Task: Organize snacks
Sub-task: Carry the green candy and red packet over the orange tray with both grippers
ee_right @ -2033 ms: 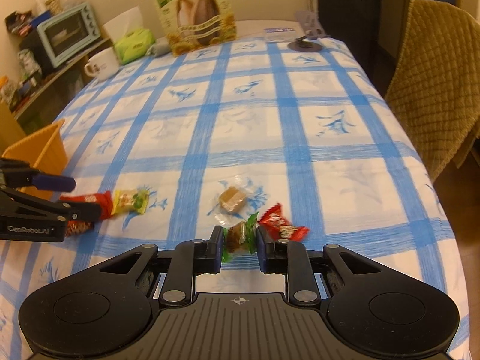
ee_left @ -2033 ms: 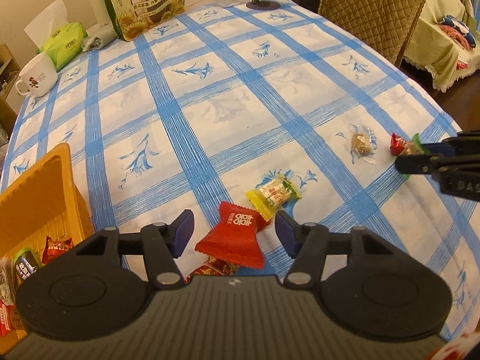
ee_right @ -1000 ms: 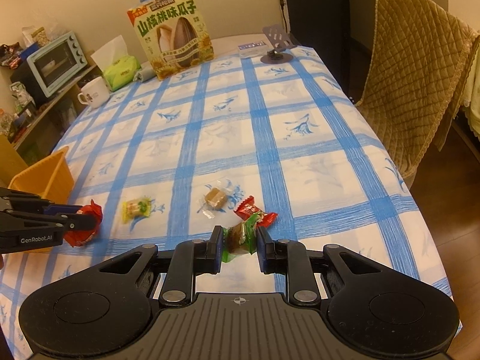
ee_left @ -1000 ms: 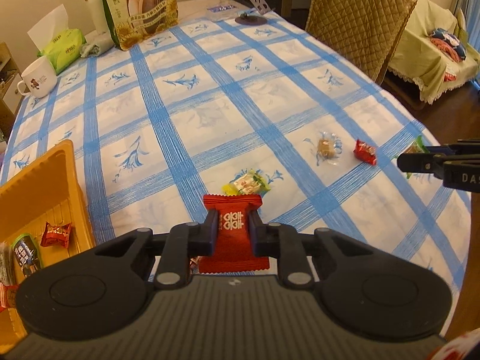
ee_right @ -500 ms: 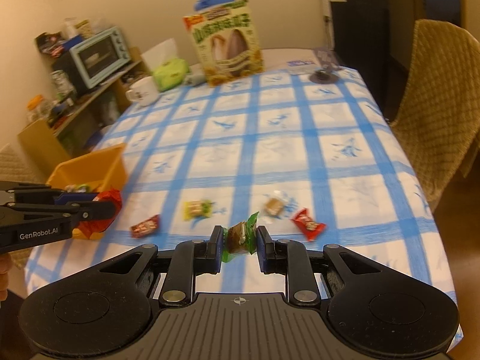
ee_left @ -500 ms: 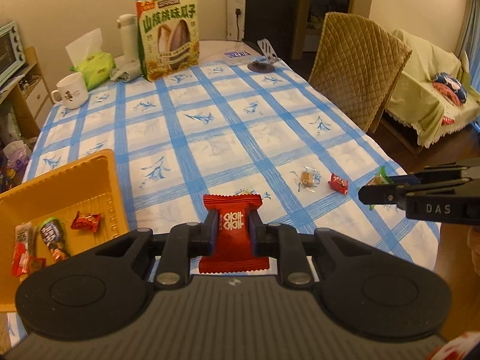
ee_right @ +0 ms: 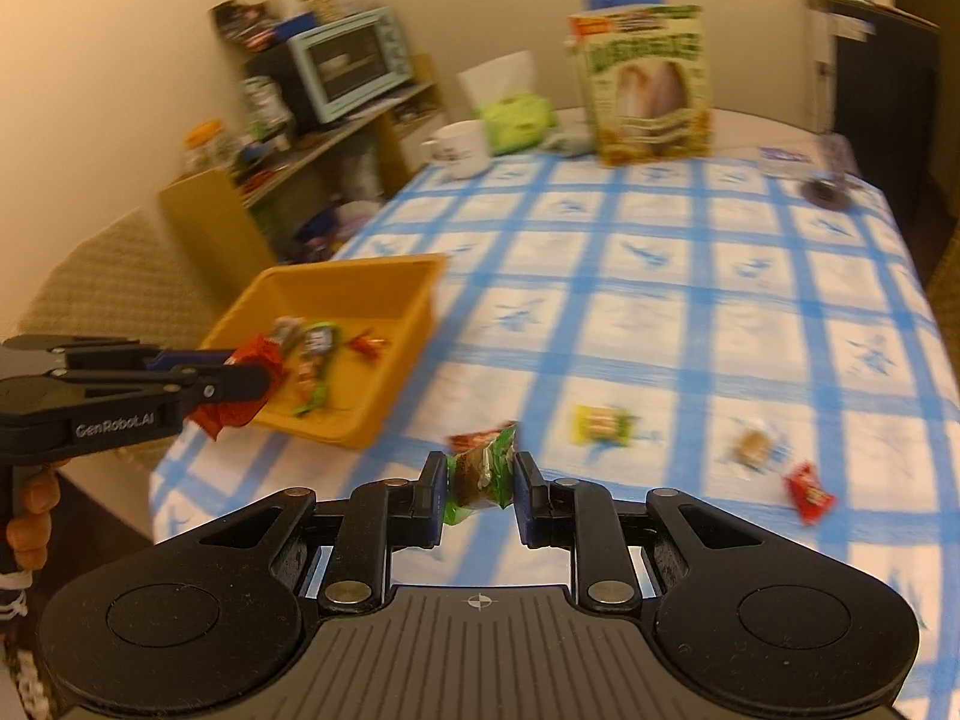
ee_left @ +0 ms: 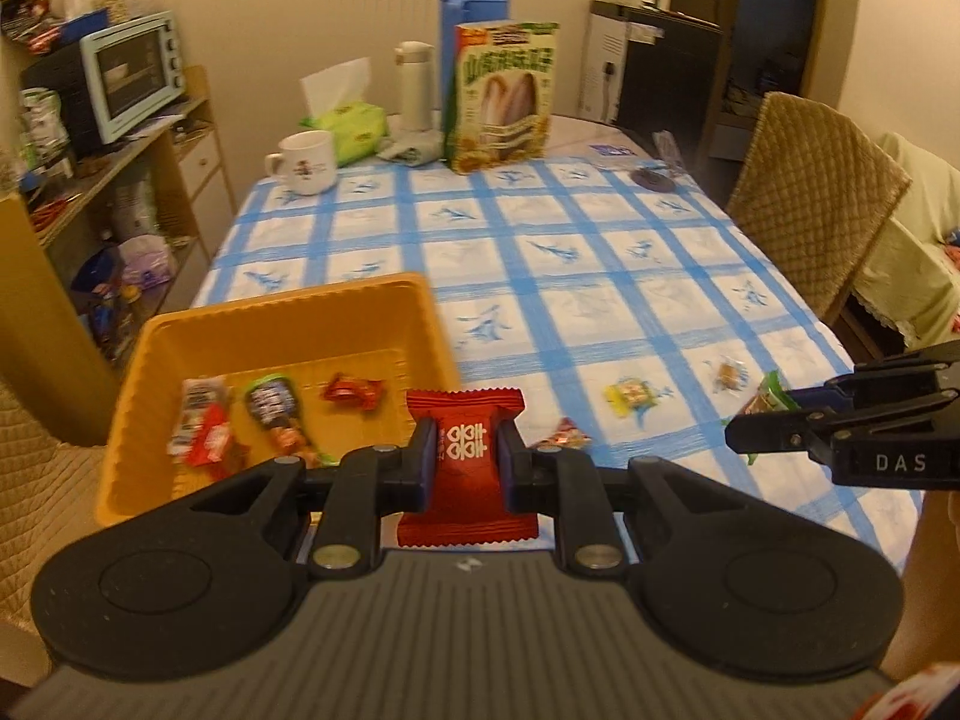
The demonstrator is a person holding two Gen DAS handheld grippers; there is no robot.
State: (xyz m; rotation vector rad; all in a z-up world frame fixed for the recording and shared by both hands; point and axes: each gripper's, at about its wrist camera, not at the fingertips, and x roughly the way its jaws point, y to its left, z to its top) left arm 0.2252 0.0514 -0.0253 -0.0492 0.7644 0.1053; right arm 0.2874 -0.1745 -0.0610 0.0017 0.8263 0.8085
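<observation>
- Left wrist view: a dining room in warm light, with a blue-checked tablecloth (ee_left: 600, 276) running away from me, a toaster oven (ee_left: 129, 75) on a shelf at ten o'clock and a big seed bag (ee_left: 504, 96) standing at twelve.
- My left gripper (ee_left: 463, 461) is pinching a red snack packet (ee_left: 463, 468) by its middle, clear of the cloth; the orange bin (ee_left: 138, 372) sits at ten o'clock from it.
- The bin holds a few wrapped snacks: a red candy (ee_left: 354, 391), a dark packet with green ends (ee_left: 273, 405) and a red and white cluster (ee_left: 201, 432) by the left wall.
- Risk, as I judge it: the packet is slick and gripped across a narrow waist, so a quick swing could let it twist out and land short of the bin.
- Right wrist view: same table, blurred, with a mug (ee_right: 459, 147) and a tissue pack (ee_right: 516, 114) at the far end.
- My right gripper (ee_right: 480, 489) is closed on a green-wrapped candy (ee_right: 480, 474), held in the air.
- Loose on the cloth at one to three o'clock: a yellow candy (ee_right: 600, 425), a clear-wrapped brown one (ee_right: 753, 447) and a red one (ee_right: 810, 492); a reddish packet (ee_right: 474, 439) lies just behind my candy.
- My other gripper is at nine o'clock, beside the bin's near corner. Both heading for one bin, the two could knock together, or a rim strike could shove the bin towards the table edge.
</observation>
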